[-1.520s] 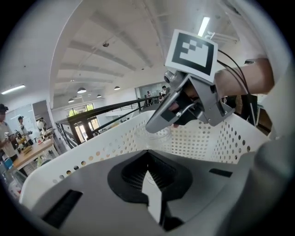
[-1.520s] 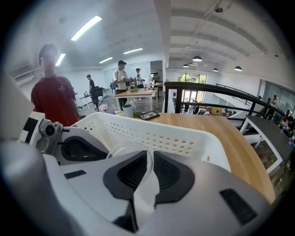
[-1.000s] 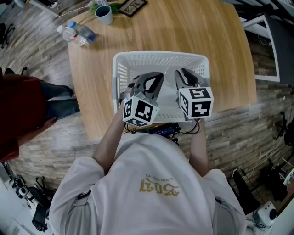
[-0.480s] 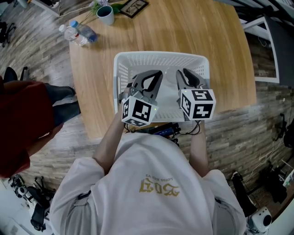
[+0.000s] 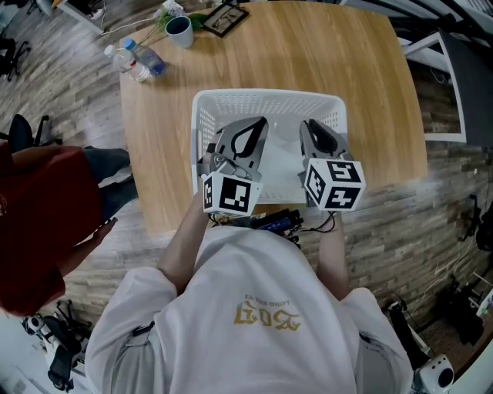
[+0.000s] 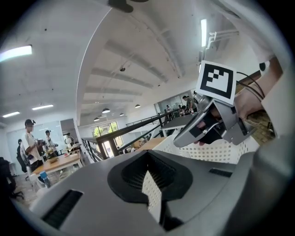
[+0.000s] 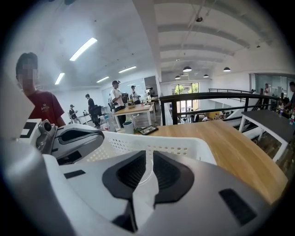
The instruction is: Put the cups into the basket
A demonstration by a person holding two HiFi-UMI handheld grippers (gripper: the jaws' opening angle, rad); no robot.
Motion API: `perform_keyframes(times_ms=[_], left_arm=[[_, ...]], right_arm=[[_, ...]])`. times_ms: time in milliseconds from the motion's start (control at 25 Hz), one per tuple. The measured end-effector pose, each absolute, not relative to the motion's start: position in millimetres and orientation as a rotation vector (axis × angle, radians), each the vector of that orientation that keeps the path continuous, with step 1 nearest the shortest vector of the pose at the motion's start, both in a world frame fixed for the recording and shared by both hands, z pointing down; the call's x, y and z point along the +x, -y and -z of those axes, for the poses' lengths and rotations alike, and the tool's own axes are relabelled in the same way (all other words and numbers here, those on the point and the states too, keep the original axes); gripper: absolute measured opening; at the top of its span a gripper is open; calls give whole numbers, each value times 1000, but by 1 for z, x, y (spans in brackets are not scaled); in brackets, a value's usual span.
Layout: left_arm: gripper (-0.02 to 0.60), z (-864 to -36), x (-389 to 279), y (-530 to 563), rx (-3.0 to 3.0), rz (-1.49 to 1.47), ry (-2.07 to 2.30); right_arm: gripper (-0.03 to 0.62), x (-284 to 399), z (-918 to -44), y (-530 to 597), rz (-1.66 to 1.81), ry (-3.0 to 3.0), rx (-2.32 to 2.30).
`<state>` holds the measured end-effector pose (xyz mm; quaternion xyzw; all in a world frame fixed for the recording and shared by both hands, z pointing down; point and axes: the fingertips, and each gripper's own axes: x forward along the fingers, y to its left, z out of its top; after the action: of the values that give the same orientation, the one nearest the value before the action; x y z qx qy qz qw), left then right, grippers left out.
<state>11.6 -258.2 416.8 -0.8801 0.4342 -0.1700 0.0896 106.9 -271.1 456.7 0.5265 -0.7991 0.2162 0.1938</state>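
Note:
A white perforated basket [image 5: 266, 96] stands on the round wooden table [image 5: 370, 92]; I see no cups inside it, though the grippers hide part of its floor. One dark teal cup [image 5: 179, 29] stands at the table's far left edge, also visible as a cup [image 7: 127, 126] beyond the basket rim [image 7: 156, 140]. My left gripper [image 5: 253, 129] hovers over the basket's near left part, jaws shut and empty [image 6: 150, 184]. My right gripper [image 5: 312, 129] hovers beside it over the near right part, jaws together with nothing held [image 7: 146, 177].
Two plastic bottles [image 5: 137, 60] lie near the cup, and a dark picture frame [image 5: 223, 15] sits behind it. A person in a red top [image 5: 38, 223] stands left of the table. A black device with cables [image 5: 273, 221] lies at the table's near edge.
Both grippers have drifted slightly toward me over the basket, still shut. The person in red at the left has shifted position.

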Motion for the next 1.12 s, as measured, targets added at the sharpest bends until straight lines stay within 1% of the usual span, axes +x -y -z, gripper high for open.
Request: perform_keyframes(times_ms=[120, 200, 440, 760, 1120], left_arm=[[6, -410, 8, 255, -2629, 470, -1311], [6, -409, 4, 255, -2663, 429, -1330], [6, -391, -8, 251, -2734, 315, -1411], [6, -354, -21, 237, -2676, 197, -1469], [6, -342, -25, 203, -2686, 159, -1510]], right_arm=[[20, 110, -452, 268, -592, 2242, 1503], [12, 110, -450, 265, -589, 2247, 1506], [11, 110, -423, 252, -481, 2322, 1559], [11, 112, -385, 231, -301, 2443, 1660], [11, 113, -366, 200, -224, 2481, 1696]])
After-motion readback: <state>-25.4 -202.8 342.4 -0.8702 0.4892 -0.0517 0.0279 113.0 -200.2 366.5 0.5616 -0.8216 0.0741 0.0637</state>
